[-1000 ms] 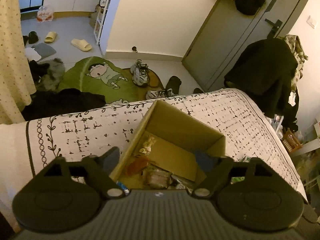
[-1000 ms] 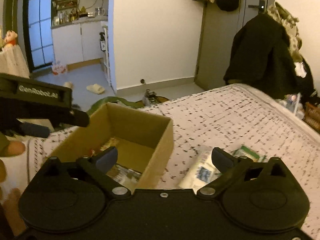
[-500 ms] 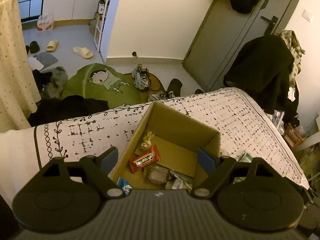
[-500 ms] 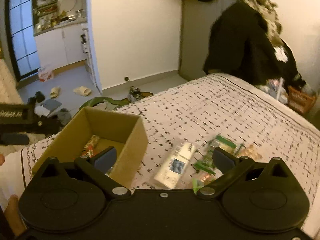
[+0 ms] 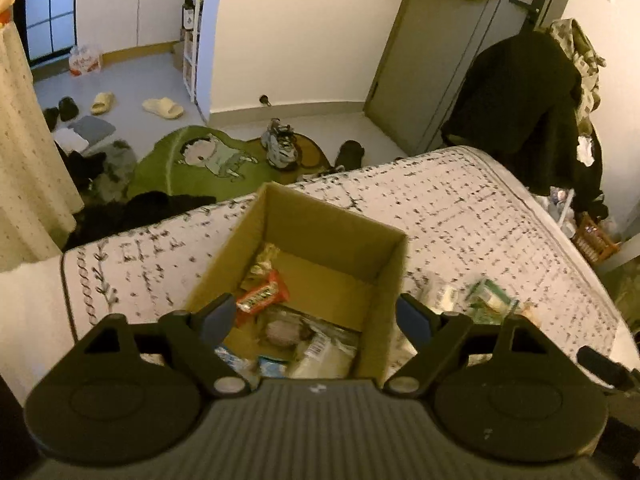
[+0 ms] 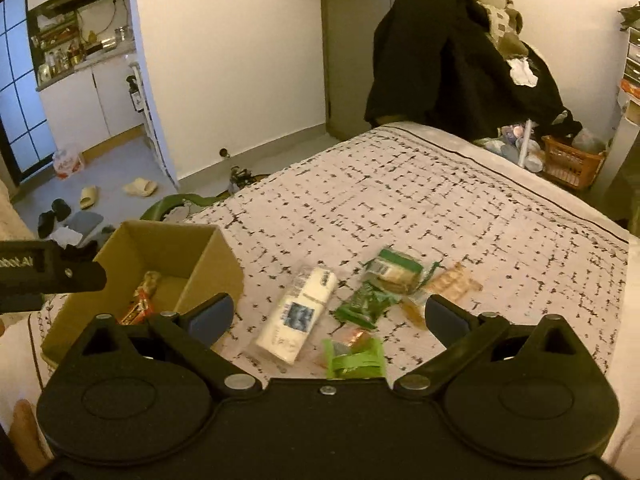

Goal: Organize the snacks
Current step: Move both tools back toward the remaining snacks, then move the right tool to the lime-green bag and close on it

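Left wrist view: left hand-held gripper hangs over the cardboard box, fingers spread wide, nothing between them. Its jaws have just been opening further. Box sits open-topped at frame centre on the bed, whose cover is pale with dark dashes.

Inside the box: an orange-red bar against the left wall, a yellowish wrapper above it, and a blurred heap of pale and blue-printed packets at the lower edge. Individual items in that heap cannot be told apart.

Right wrist view: right hand-held gripper also stands wide and empty, above the loose snacks on the bed cover. The box lies at the left of this frame; the other gripper's black body juts in at the left edge, beside the box.

Snacks outside the box, lower centre of the right view:
- white oblong pack with a dark label, lying slantwise, near the box's right wall but apart from it
- dark green pouch, just right of the white pack
- green-and-tan packet, above the pouch, touching or overlapping it
- bright green wrapper, at the gripper's lower edge
- small tan snack pieces, to the right; blurred

Background, upper frame: green floor mat, slippers, dark coat hung by the door.
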